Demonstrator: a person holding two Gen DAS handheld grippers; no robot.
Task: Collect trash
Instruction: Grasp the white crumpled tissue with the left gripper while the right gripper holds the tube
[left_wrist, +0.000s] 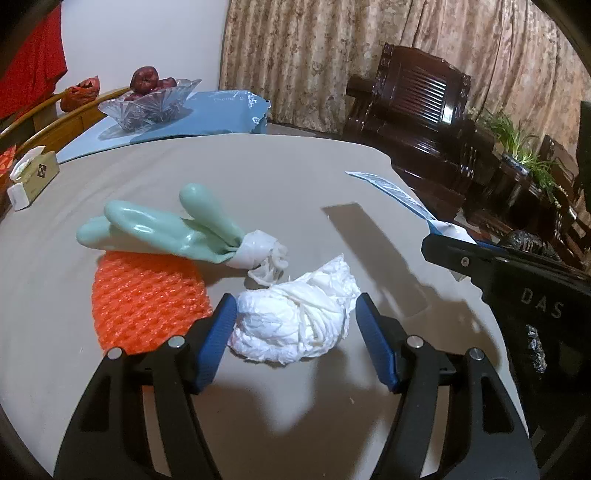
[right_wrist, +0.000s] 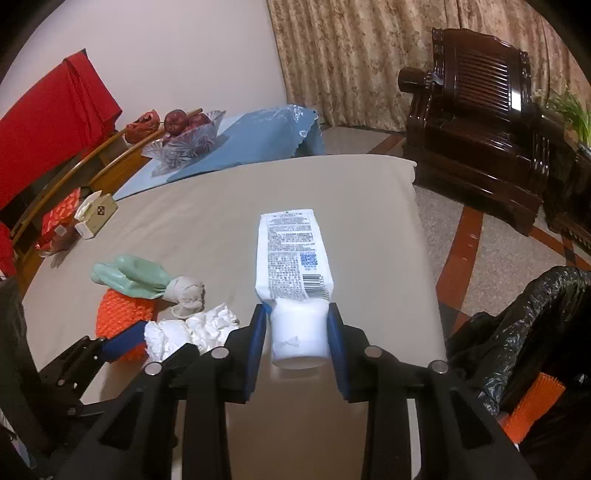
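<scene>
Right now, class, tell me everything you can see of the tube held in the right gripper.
The tube is a flattened, squeezed-out plastic one, white with a blue edge, its back printed with small text, a blue QR code and a barcode. Its wide white cap sits between the right gripper's blue fingers, which press on both sides. The crimped end points away over the beige table. In the left wrist view it appears lifted, casting a shadow.

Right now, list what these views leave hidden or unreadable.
- Tube: the print is too small to read in the right view; in the left view it shows only edge-on.
- Bin bag: cut off by the right view's edge, contents unseen.
- Orange net: partly under the glove in the left view.
</scene>
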